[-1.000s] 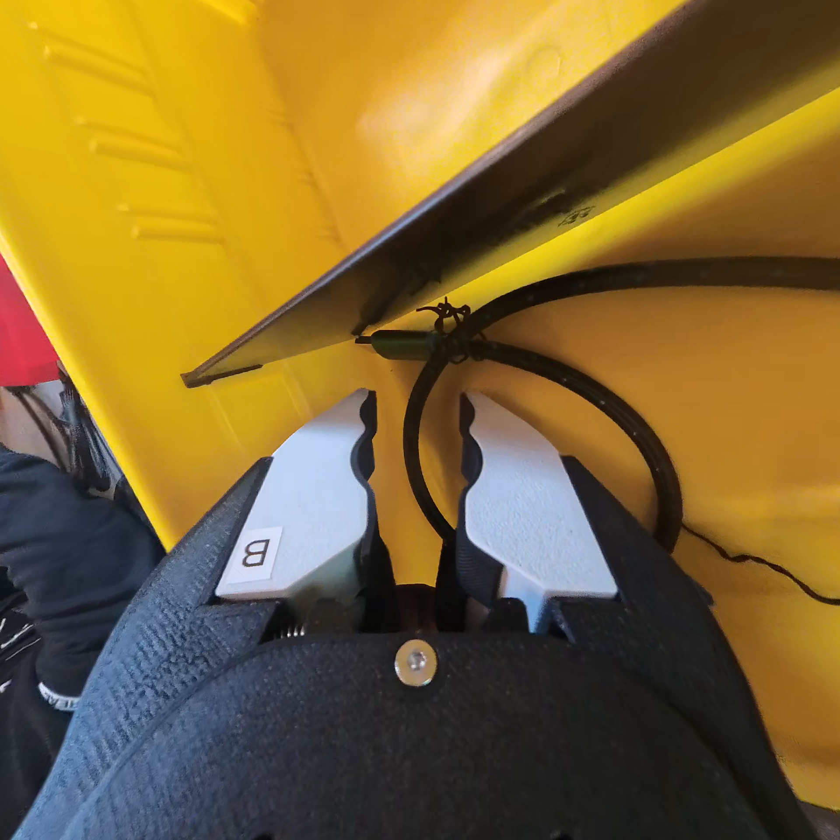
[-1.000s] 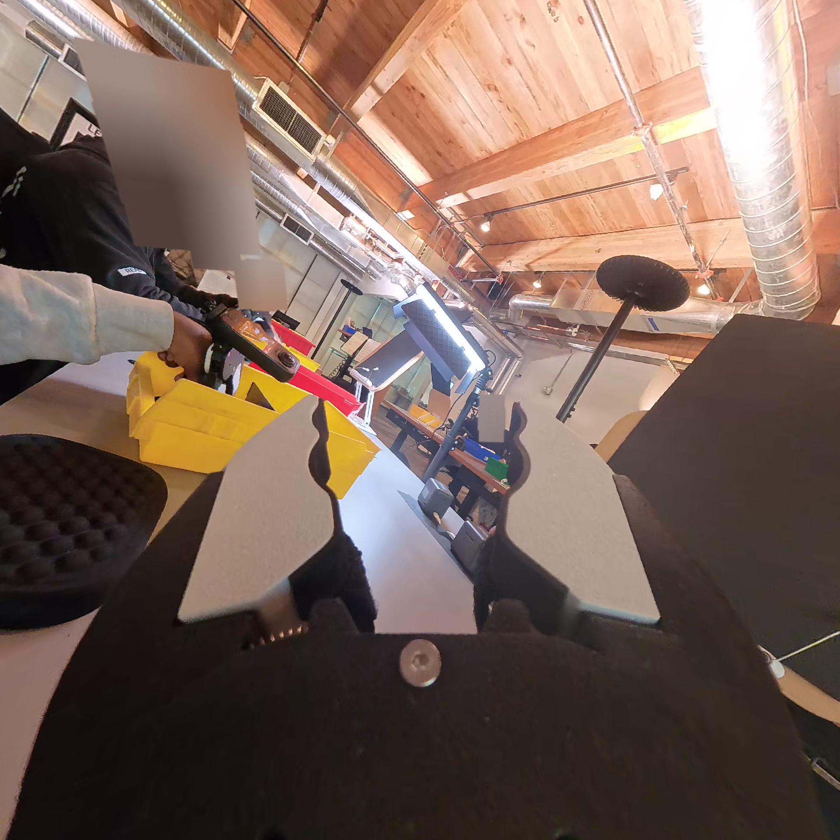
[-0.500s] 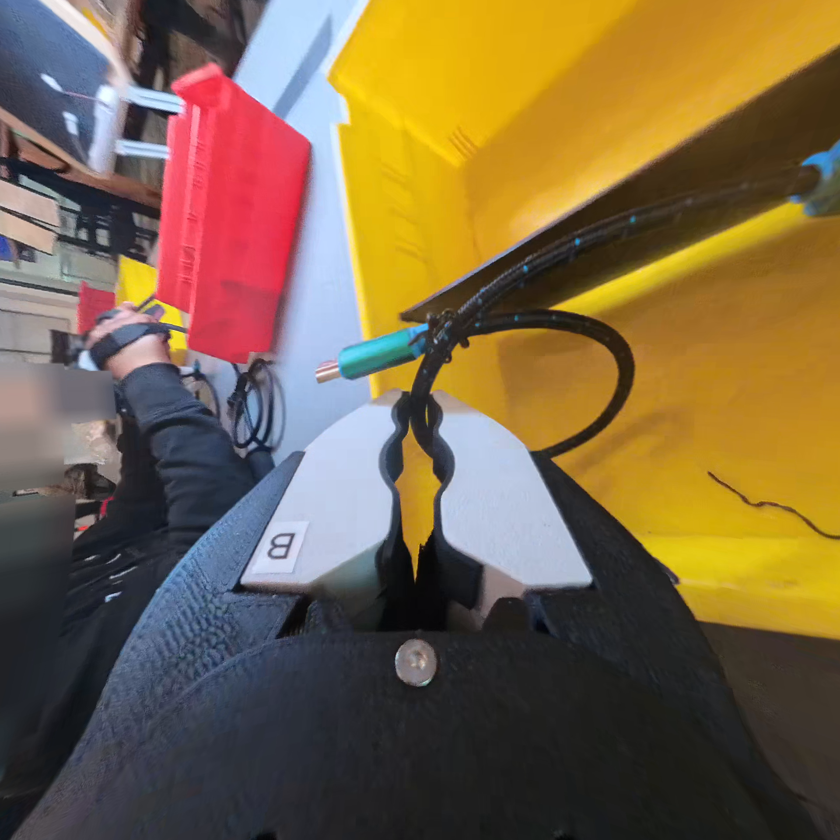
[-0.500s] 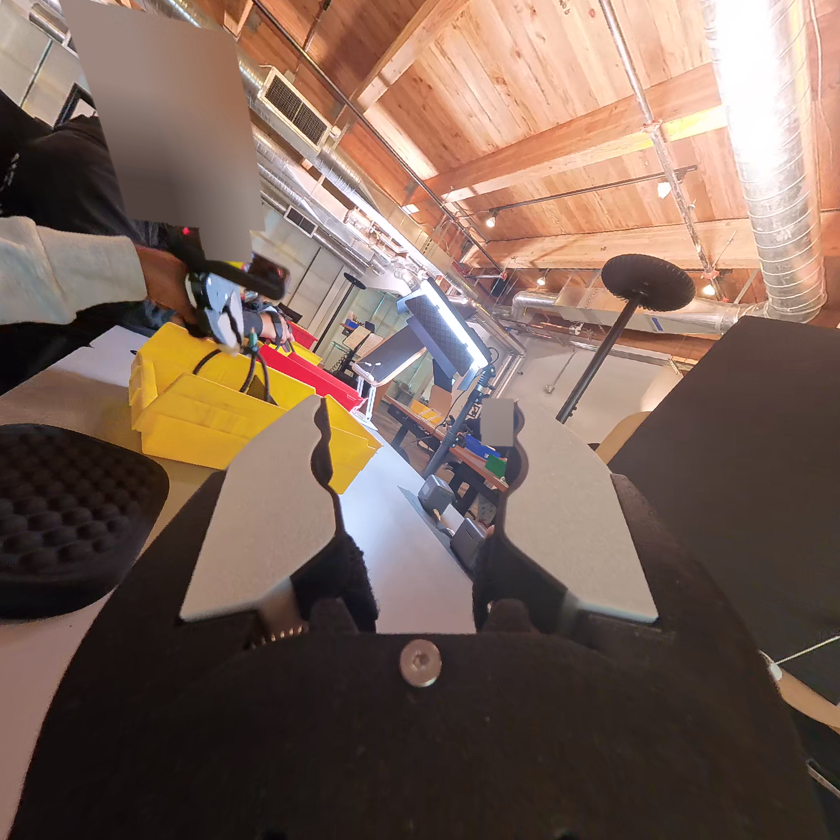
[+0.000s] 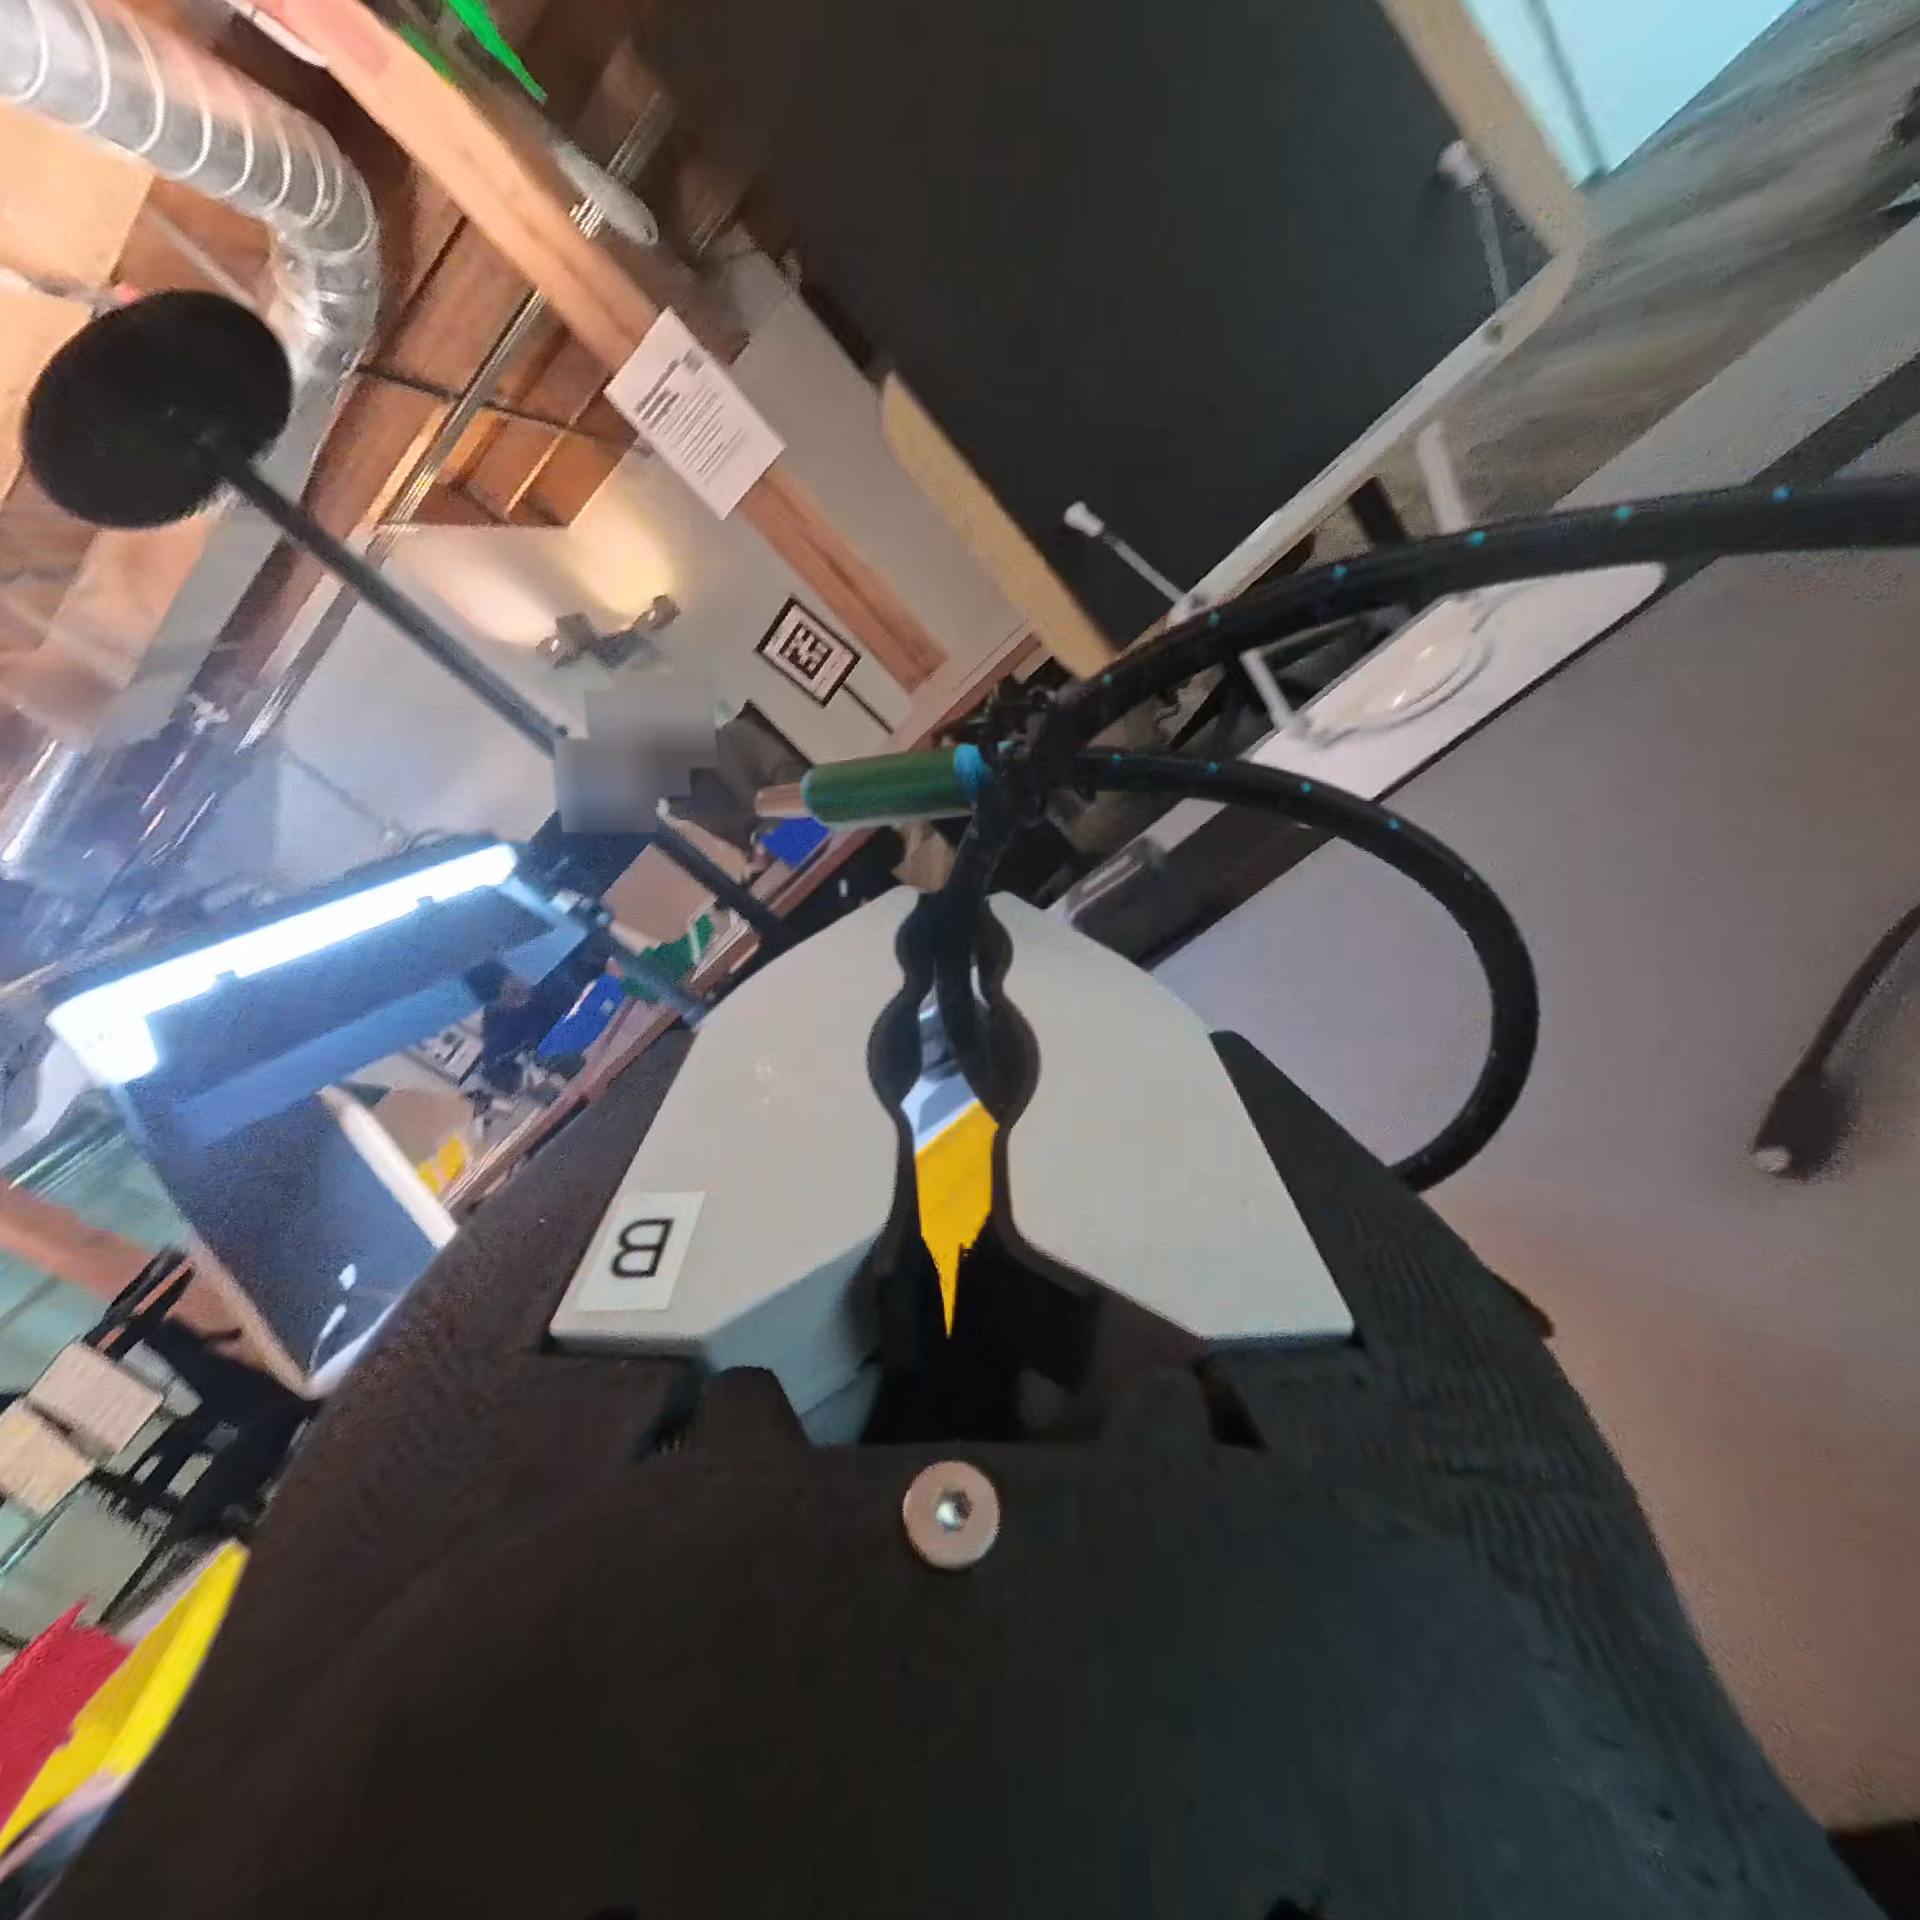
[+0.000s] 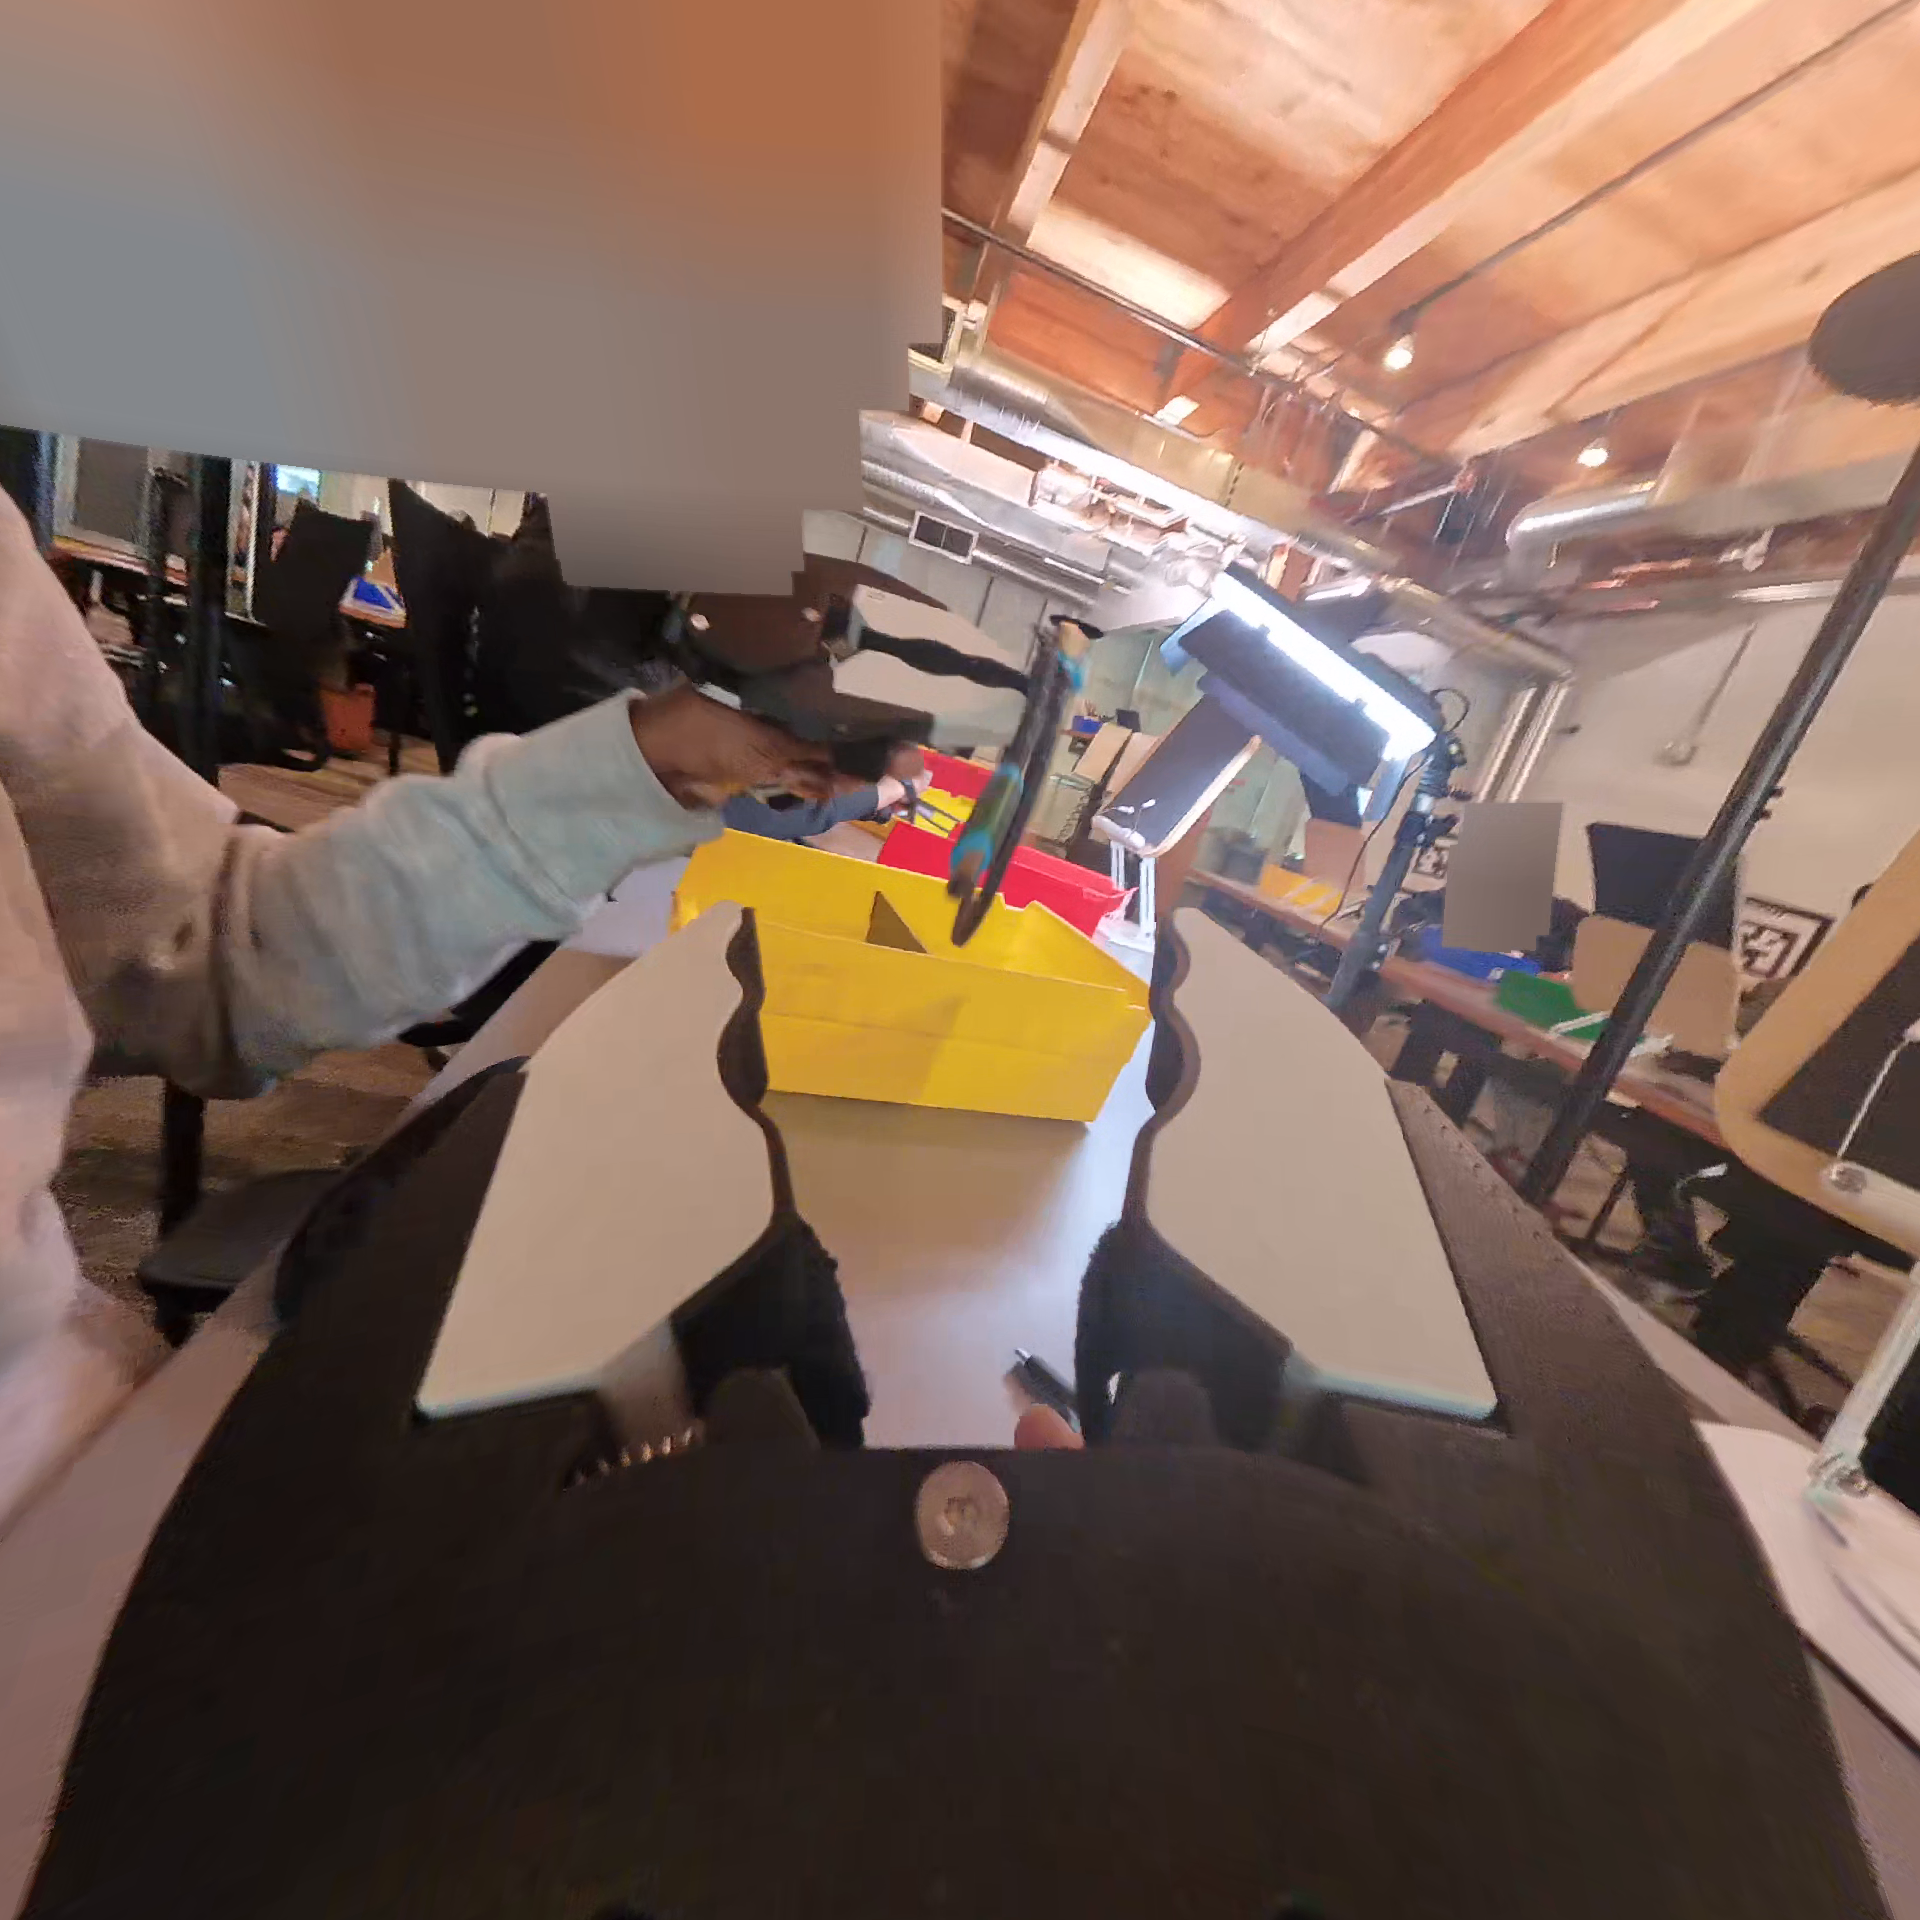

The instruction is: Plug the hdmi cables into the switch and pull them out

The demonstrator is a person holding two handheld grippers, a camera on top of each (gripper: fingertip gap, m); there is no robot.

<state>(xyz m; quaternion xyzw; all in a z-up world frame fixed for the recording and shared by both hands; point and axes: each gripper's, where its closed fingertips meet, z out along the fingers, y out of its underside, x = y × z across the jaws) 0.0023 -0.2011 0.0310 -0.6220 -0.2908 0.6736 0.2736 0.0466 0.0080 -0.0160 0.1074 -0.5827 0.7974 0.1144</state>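
My left gripper (image 5: 951, 925) is shut on a coiled black braided hdmi cable (image 5: 1496, 935), held up in the air. Its green plug (image 5: 883, 790) with a metal tip sticks out to the left just past the fingertips. In the right wrist view the left gripper (image 6: 1023, 675) holds the cable bundle (image 6: 1013, 790) hanging above the yellow bin (image 6: 935, 1029). My right gripper (image 6: 951, 925) is open and empty, low over the grey table (image 6: 935, 1195) and facing the bin. No switch is in view.
A red bin (image 6: 997, 873) stands behind the yellow one. A black divider (image 6: 894, 925) stands inside the yellow bin. A small dark pen-like object (image 6: 1039, 1382) lies on the table near my right gripper. A light panel on a stand (image 6: 1309, 675) and other desks are beyond.
My left gripper has shut on the cable and lifted it out of the yellow bin into the air. My right gripper has stayed open and turned down toward the bin.
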